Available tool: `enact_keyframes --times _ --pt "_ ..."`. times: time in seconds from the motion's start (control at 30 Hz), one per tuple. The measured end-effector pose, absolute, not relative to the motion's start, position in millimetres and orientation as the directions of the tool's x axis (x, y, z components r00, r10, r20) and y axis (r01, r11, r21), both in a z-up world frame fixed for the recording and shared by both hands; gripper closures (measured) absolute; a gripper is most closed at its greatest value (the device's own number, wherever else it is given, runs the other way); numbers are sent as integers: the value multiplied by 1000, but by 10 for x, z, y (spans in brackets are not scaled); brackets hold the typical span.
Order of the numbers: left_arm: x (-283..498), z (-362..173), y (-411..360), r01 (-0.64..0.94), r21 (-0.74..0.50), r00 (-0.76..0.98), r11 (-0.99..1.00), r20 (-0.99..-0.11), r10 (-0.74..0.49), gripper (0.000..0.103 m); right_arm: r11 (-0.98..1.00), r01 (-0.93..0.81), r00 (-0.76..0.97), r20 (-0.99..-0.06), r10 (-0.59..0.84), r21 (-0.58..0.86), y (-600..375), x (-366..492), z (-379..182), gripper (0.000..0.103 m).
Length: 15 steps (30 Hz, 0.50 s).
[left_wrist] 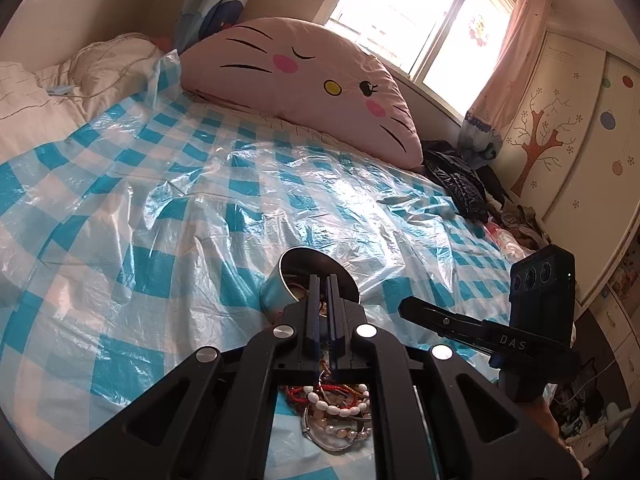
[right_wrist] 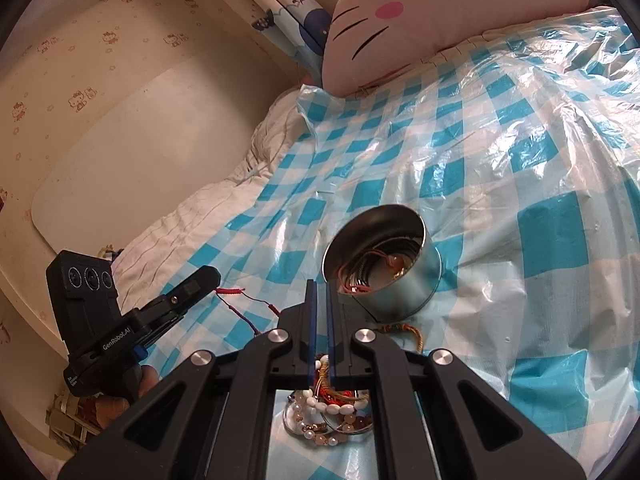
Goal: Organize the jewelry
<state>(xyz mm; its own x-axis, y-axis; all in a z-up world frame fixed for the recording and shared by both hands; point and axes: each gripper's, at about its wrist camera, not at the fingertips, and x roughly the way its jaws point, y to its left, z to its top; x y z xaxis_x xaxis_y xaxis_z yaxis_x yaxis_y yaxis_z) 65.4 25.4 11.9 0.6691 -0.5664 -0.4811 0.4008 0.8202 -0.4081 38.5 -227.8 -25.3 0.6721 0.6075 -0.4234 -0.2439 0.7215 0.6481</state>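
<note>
Jewelry sits heaped on the bed's checked plastic sheet, right under both my tongs, with the tin just beyond. My right tongs and left tongs are nearly pressed together, pinching nothing I can see. Either hand reaches equally; the pile lies below and behind the tips.
</note>
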Motion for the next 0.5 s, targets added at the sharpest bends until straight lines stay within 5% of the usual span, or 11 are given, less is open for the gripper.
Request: enact_keyframes --times 0.23,0.37,0.4,0.43,0.5 --pt "735 335 -38 459 -387 655 800 -461 -599 100 699 -235 717 -366 594 675 -2460 349 -202 98" --pt "765 466 -119 473 -380 664 795 -439 -605 100 758 -130 659 -516 547 639 -2452 453 -435 97" --pt "764 483 -124 474 -379 667 795 -435 -605 100 780 -105 630 -566 532 617 -2420 495 -522 93" --pt "753 493 -132 474 -380 667 794 -433 -606 100 797 -87 607 -603 518 598 -2384 528 -602 72" --pt "749 489 -132 473 -380 667 795 -436 -605 100 815 -85 567 -645 513 573 -2304 598 -709 48"
